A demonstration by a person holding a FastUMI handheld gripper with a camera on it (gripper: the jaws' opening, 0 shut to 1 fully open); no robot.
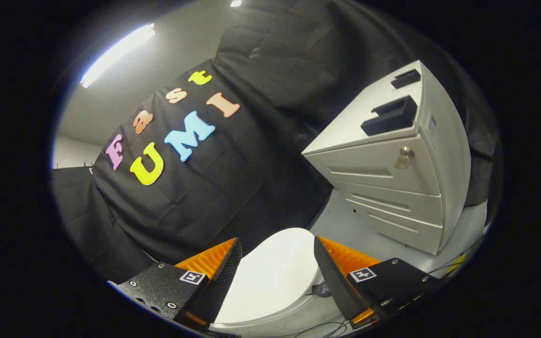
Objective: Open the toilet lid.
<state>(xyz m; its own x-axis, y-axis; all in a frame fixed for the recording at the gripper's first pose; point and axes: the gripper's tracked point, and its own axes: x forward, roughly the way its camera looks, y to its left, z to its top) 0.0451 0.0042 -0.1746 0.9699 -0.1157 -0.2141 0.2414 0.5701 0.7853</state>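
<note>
You're on the approach — your gripper [277, 270] is spread wide, holding nothing, and the white toilet lid [270, 281] lies closed between and just beyond the fingers. Next, I'd judge, dip to its front edge and hook under — not yet touching.

Grey floor [345, 225] carries a white toilet [270, 281] and, near it, a drawer cabinet [392, 188]
</note>
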